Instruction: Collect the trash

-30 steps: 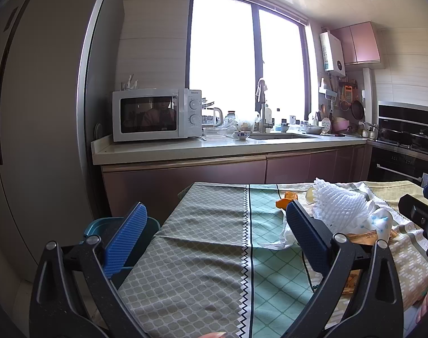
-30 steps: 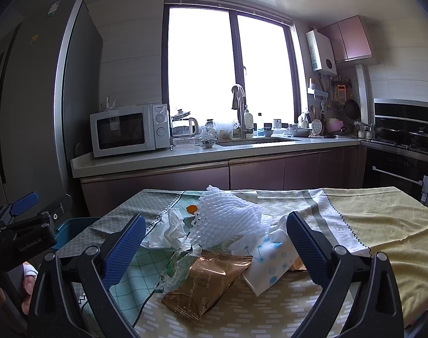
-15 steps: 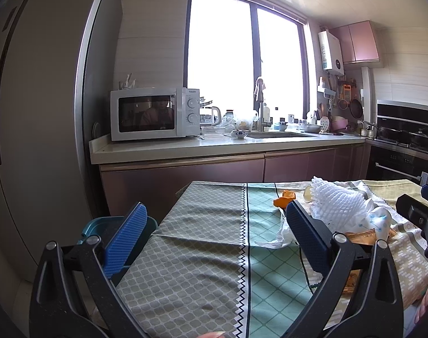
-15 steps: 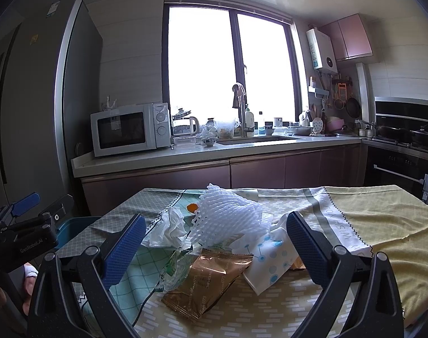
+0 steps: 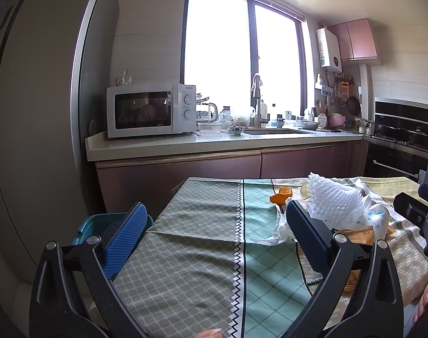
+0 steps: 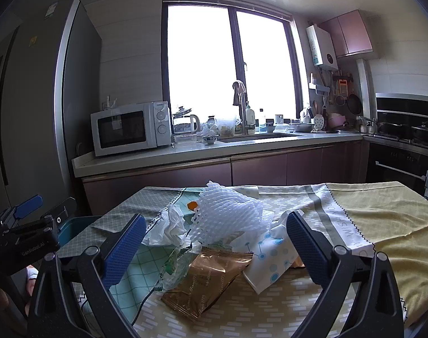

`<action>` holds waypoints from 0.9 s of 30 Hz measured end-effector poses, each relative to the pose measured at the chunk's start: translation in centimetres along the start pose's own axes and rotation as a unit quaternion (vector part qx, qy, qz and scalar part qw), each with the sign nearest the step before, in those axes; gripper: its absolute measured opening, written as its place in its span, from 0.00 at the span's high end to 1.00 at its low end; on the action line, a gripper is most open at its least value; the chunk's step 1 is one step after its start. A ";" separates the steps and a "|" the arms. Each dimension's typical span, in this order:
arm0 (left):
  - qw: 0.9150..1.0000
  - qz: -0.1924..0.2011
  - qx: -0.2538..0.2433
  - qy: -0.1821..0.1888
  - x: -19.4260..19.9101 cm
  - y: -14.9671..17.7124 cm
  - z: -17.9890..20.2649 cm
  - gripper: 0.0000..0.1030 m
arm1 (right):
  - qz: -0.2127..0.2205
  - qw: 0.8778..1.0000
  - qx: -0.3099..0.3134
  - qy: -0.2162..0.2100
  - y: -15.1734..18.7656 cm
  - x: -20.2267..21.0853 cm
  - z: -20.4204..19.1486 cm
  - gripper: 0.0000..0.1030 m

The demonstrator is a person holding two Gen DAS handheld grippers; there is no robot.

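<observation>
A heap of trash lies on the cloth-covered table (image 6: 383, 219): white foam fruit netting (image 6: 228, 214), a crumpled white tissue (image 6: 171, 226), a gold snack wrapper (image 6: 208, 278), a white dotted paper packet (image 6: 273, 259), a clear green-printed wrapper (image 6: 171, 264) and orange peel (image 5: 281, 197). My right gripper (image 6: 214, 250) hangs open just in front of the heap, empty. My left gripper (image 5: 214, 239) is open over bare cloth left of the heap, holding nothing. The netting (image 5: 338, 205) shows at its right.
A teal bin (image 5: 101, 225) stands on the floor at the table's left end, also seen as the bin (image 6: 73, 228) beside the left gripper's body. Behind are a counter (image 5: 214, 143) with a microwave (image 5: 149, 109), a sink, and a tall fridge (image 5: 30, 112).
Both views have shifted only slightly; the left gripper has drifted a little, and the trash has not moved. Both grippers stay open.
</observation>
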State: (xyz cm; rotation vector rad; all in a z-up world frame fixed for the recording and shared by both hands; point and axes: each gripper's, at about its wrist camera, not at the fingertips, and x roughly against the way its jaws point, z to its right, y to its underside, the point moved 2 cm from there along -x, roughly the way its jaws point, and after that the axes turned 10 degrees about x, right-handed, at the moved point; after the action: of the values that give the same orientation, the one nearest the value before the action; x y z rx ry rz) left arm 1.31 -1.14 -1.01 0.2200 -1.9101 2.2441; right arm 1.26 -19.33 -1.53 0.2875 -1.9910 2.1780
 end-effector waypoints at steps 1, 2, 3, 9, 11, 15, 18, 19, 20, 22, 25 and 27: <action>1.000 -0.002 -0.001 0.000 -0.1 0.0 0.0 0.05 | -0.001 1.000 -0.001 -0.001 0.0 -0.1 0.1 0.06; 1.000 -0.004 -0.001 0.001 -0.2 0.1 0.0 0.05 | -0.002 1.000 -0.002 -0.002 0.1 -0.2 0.1 0.06; 1.000 -0.006 -0.002 0.002 -0.3 0.1 0.1 0.05 | -0.004 1.000 -0.003 -0.003 0.1 -0.3 0.2 0.06; 0.999 -0.027 -0.007 0.018 -1.1 0.7 0.5 0.05 | -0.016 1.000 -0.010 -0.012 0.6 -0.9 0.8 0.06; 0.999 -0.041 -0.009 0.025 -1.6 1.0 0.7 0.05 | -0.024 1.000 -0.013 -0.010 0.9 -1.1 1.3 0.06; 0.997 -0.060 -0.023 0.045 -2.3 1.7 1.6 0.05 | -0.049 0.999 -0.021 -0.013 1.7 -1.8 2.6 0.06; 0.993 -0.081 -0.038 0.078 -2.8 2.3 2.9 0.05 | -0.075 0.997 -0.034 -0.013 2.6 -2.6 3.8 0.06; 0.991 -0.092 -0.042 0.091 -3.0 2.5 3.3 0.05 | -0.083 0.996 -0.037 -0.013 2.9 -2.8 4.1 0.06; 0.988 -0.105 -0.044 0.108 -3.2 2.8 3.8 0.06 | -0.091 0.995 -0.040 -0.015 3.2 -3.1 4.4 0.06; 0.983 -0.124 -0.049 0.127 -3.7 3.4 4.7 0.07 | -0.107 0.993 -0.047 -0.027 3.8 -3.7 4.8 0.08; 0.974 -0.147 -0.061 0.159 -4.3 4.5 6.4 0.11 | -0.131 0.989 -0.049 -0.050 4.8 -4.4 4.7 0.14; 0.969 -0.158 -0.072 0.176 -4.6 5.2 7.3 0.13 | -0.142 0.986 -0.056 -0.065 5.4 -4.7 4.5 0.19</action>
State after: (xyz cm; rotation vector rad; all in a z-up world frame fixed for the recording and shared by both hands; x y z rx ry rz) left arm 4.46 -9.38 -5.83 0.0881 -1.7013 1.7924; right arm 4.48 -24.28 -7.59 0.6683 -1.9863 1.9088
